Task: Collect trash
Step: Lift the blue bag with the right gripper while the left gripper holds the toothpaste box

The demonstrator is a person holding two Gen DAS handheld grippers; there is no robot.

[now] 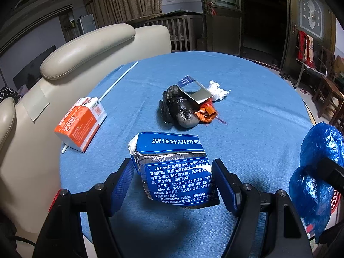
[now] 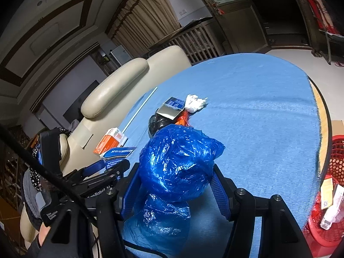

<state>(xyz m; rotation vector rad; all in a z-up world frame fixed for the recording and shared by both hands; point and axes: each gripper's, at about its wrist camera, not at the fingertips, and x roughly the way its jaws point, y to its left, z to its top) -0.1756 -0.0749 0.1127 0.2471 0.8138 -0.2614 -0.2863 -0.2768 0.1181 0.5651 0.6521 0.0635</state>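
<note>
1. The left gripper [image 1: 173, 181] is clamping a torn blue toothpaste box [image 1: 172, 167], its blue pads pressing the box's two sides, holding it just above the worktop [image 1: 247, 107].
2. The right gripper [image 2: 175, 190] is closing on a crumpled blue plastic bag [image 2: 178, 163]; the bag is bulging up between its fingers and hanging below them.
3. Beyond the left gripper, in the middle of the blue cloth, a pile of trash is lying: a black bag [image 1: 180, 107], an orange wrapper [image 1: 206, 112], a silver card piece [image 1: 196, 92] and a white wad [image 1: 218, 90].
4. An orange carton [image 1: 80, 124] is lying to the left, near the worktop edge, with a thin white stick [image 1: 120, 79] beside it.
5. A red basket [image 2: 331, 193] is sitting beyond the worktop's right edge.
</note>
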